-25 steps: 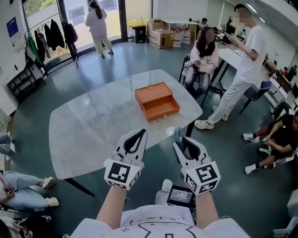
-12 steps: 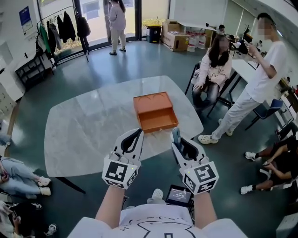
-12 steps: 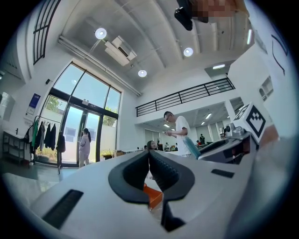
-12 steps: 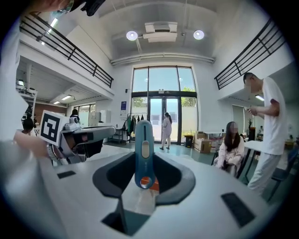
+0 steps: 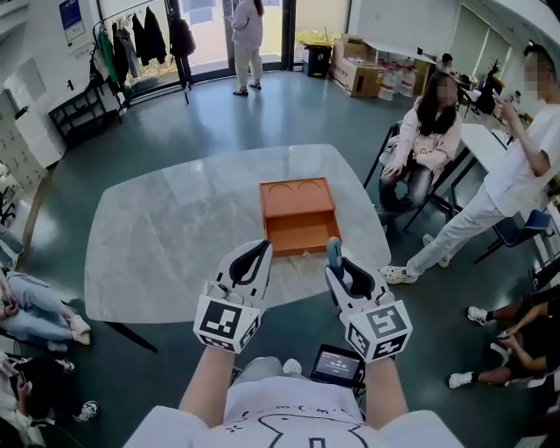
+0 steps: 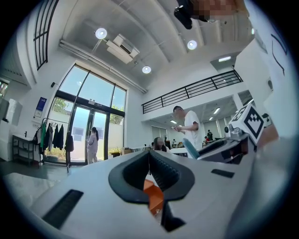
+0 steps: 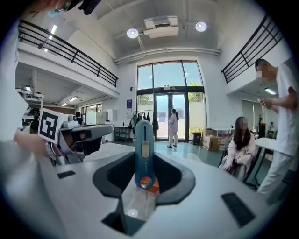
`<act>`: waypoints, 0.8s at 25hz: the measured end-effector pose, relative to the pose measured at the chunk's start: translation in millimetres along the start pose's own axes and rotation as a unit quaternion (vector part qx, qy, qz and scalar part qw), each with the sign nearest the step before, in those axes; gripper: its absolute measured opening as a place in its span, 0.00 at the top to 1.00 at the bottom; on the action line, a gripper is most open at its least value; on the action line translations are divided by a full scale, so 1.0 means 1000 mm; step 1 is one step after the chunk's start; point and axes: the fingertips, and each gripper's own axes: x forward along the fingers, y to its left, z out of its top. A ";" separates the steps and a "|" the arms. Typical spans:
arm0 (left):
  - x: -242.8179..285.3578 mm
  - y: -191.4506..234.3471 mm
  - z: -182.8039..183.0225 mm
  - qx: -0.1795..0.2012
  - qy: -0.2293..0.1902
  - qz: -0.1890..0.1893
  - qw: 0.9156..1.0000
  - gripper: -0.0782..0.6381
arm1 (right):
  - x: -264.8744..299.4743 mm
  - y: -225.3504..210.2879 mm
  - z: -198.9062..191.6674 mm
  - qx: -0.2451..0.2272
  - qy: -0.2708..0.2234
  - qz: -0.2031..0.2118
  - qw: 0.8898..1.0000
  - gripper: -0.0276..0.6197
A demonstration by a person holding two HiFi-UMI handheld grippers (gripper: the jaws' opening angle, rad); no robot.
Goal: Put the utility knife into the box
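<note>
The right claw (image 5: 336,263) is clenched on the utility knife (image 5: 333,252). In the right gripper view the knife (image 7: 144,151) stands upright between the jaws. It has a blue handle with a pale slider button and an orange ring at its lower end, and its top rises above the claw (image 7: 144,164). No brand mark can be read on the handle.

The left claw (image 5: 261,251) is clenched on nothing. In the left gripper view its tips (image 6: 149,155) meet, and only the orange box (image 6: 153,196) shows through the hollow behind them.

The box (image 5: 297,203) sits on the white marbled desk (image 5: 166,236), toward its right side and close to the near edge. Two rounded recesses mark its top, and its drawer (image 5: 303,238) is pulled out toward the person. In the head view both claws are at the desk's near edge, the left one to the left of the drawer and the knife tip just beside the drawer's near right corner. How high they are held cannot be told.

Each claw carries a cube with black-and-white square markers (image 5: 226,321), which are patterns, not letters. A small dark screen (image 5: 337,366) sits below the right claw, and a blue sign (image 5: 71,13) hangs on the far wall. The print on both is too small to read.
</note>
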 end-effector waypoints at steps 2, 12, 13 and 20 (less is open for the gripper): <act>0.007 0.004 -0.003 0.001 0.002 0.005 1.000 0.87 | 0.008 -0.007 -0.001 0.001 0.002 0.004 1.000 0.75; 0.040 0.038 -0.016 -0.010 0.015 0.018 1.000 0.87 | 0.057 -0.027 -0.009 -0.004 0.040 0.022 0.999 0.75; 0.045 0.041 -0.017 -0.013 0.016 0.019 1.000 0.87 | 0.062 -0.030 -0.010 -0.005 0.046 0.025 0.999 0.75; 0.076 0.068 -0.047 -0.025 0.032 0.025 0.999 0.87 | 0.107 -0.049 -0.037 -0.009 0.089 0.041 0.995 0.75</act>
